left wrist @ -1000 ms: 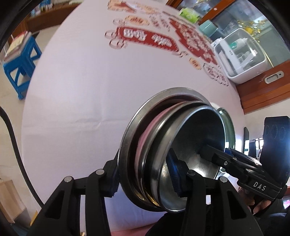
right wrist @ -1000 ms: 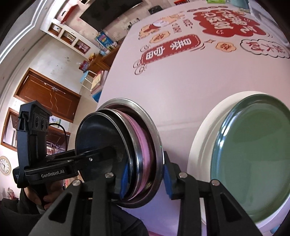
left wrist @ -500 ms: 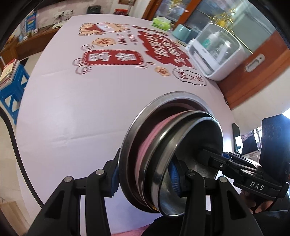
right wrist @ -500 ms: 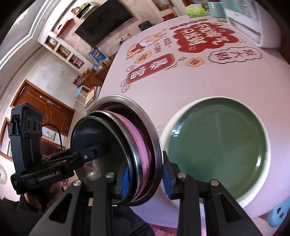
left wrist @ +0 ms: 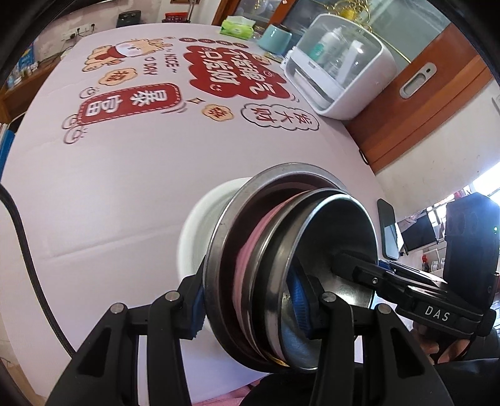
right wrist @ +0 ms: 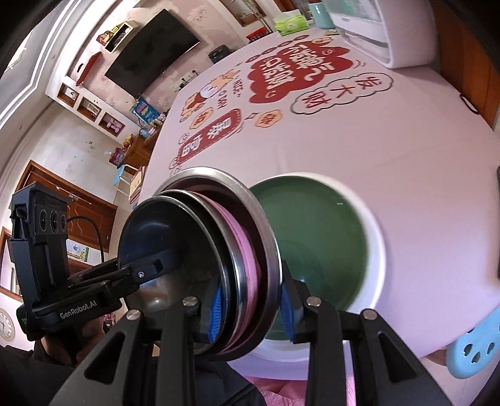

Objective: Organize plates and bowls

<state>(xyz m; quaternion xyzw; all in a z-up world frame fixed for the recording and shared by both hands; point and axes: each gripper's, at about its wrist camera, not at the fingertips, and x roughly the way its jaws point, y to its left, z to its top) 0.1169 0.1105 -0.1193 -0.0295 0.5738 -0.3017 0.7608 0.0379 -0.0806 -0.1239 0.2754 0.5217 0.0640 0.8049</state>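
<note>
Both grippers are clamped on the same stack of dishes [left wrist: 281,274]. The left gripper [left wrist: 250,304] grips its 6 o'clock edge, jaws closed tight. The right gripper [right wrist: 248,304] does the same from the opposite side, blue pads [right wrist: 216,309] pressed against the rims.

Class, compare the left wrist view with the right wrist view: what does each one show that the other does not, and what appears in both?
Only the left wrist view shows the full white storage box with bottles inside and the right gripper reaching into the stack. Only the right wrist view shows the wall television, the green plate face-on, and the left gripper. Both share the nested stack of steel and pink dishes clamped on edge, the printed tablecloth and the green tissue pack.
</note>
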